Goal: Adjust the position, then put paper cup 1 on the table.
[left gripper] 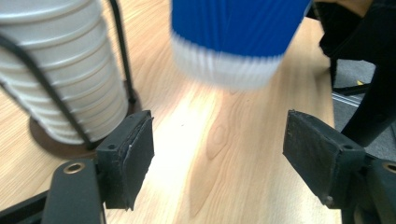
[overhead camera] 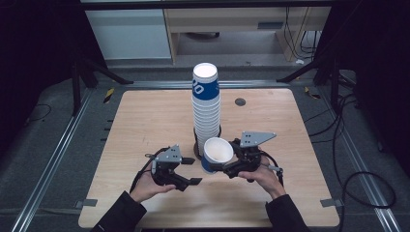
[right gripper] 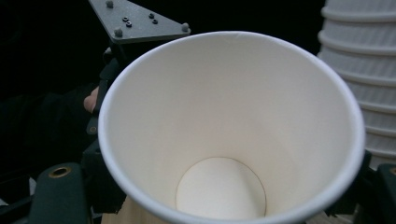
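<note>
High view: at lower centre of the frame, the right claw [overhead camera: 216, 167] grips a single blue paper cup [overhead camera: 216, 153], tilted mouth-up just in front of the tall cup stack [overhead camera: 206, 104] on the table [overhead camera: 145, 116]. Left of it, the left claw [overhead camera: 192, 170] is spread wide, holding nothing, near the cup's base

Empty blue-and-white paper cup [overhead camera: 216, 153], tilted, beside cup stack [overhead camera: 206, 104]

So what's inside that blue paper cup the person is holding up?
Nothing: the right gripper view looks into the blue paper cup and shows bare white walls and a round white bottom. The right gripper has its jaws shut on it; the part of the cup below them is covered.
</note>
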`<state>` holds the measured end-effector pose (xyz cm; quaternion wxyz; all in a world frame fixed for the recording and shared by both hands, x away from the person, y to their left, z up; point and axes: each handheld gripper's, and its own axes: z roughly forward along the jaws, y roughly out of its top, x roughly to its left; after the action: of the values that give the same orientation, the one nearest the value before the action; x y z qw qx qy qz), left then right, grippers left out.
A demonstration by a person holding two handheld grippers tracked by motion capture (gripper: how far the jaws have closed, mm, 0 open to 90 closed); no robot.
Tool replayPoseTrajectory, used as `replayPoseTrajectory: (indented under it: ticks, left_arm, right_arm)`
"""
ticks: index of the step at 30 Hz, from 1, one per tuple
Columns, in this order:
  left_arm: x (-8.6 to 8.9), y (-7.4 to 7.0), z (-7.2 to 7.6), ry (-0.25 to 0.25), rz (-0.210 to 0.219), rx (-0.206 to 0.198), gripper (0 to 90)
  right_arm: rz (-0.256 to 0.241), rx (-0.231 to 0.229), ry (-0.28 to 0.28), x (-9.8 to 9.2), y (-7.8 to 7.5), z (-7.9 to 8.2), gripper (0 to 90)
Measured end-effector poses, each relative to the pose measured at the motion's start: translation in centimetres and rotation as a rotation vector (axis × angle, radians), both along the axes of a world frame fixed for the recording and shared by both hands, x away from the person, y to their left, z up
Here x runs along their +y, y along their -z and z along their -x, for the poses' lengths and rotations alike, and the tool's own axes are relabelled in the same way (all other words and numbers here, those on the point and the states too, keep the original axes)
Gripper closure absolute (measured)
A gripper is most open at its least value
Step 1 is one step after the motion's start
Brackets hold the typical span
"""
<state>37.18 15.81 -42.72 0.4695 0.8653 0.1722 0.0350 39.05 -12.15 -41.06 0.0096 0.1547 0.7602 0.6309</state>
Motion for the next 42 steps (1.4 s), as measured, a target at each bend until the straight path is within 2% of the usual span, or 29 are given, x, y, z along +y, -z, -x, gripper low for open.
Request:
replayPoseTrajectory:
  ticks: [4, 11, 17, 23, 28, 36, 42]
  left_arm:
    - [0.9, -0.1, -0.4, -0.040, -0.001, -0.003, 23.1]
    - [2.5, -0.1, -1.2, -0.140, 0.004, -0.004, 21.4]
    - [3.5, 0.0, -1.8, -0.199, 0.006, 0.001, 19.7]
    - [4.5, 0.3, -2.1, -0.245, -0.010, 0.001, 18.3]
    - [5.2, 0.3, -2.4, -0.277, -0.011, 0.005, 17.5]
    - [5.7, 0.6, -2.8, -0.312, -0.028, 0.005, 17.4]
    - [6.0, 0.7, -3.0, -0.326, -0.028, 0.007, 17.5]
  right_arm:
    - [0.018, -0.010, 0.063, -1.4, -0.3, -0.1, 20.8]
    - [0.042, -0.029, 0.149, -3.3, -0.7, -0.2, 20.7]
    - [0.094, -0.027, 0.246, -4.2, -0.7, -0.7, 20.6]
    - [0.116, -0.017, 0.343, -5.2, -0.9, -1.1, 20.5]
    - [0.155, -0.020, 0.442, -6.3, -1.0, -1.5, 20.5]
    - [0.169, -0.021, 0.581, -8.2, -0.9, -2.5, 20.4]
    - [0.172, -0.015, 0.638, -9.3, -0.7, -3.0, 20.4]
